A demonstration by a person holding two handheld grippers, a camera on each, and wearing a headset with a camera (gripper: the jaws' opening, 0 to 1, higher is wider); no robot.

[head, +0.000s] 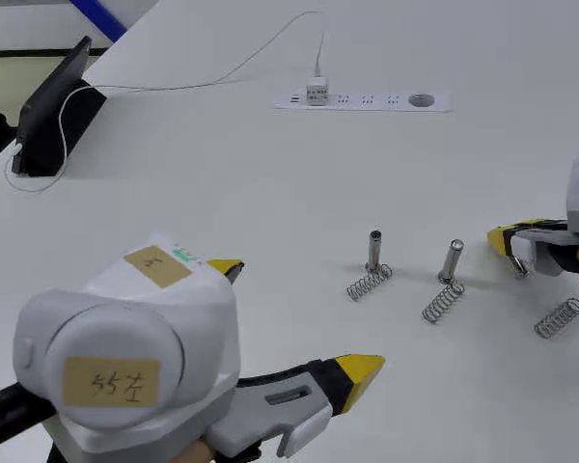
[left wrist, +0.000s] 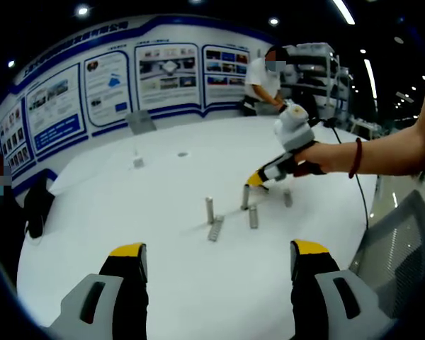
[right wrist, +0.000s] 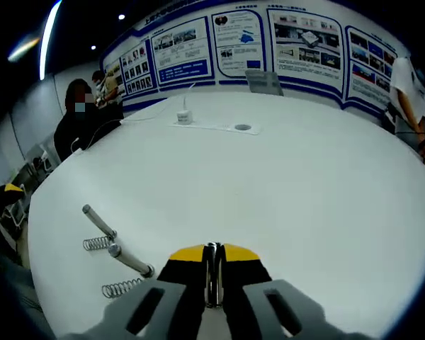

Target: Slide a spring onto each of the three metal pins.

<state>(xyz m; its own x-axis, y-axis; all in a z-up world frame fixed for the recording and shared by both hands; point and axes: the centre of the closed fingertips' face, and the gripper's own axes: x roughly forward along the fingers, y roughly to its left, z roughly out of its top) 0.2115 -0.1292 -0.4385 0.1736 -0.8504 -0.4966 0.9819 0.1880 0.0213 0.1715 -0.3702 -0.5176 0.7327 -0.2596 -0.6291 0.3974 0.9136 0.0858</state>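
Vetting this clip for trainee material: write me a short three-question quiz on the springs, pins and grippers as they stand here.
1. How many springs lie on the table?
2. True or false: the left gripper is open.
3. The right gripper is shut on: A a spring; B a pin; C nothing.
Key: 1 three; 2 true; 3 B.
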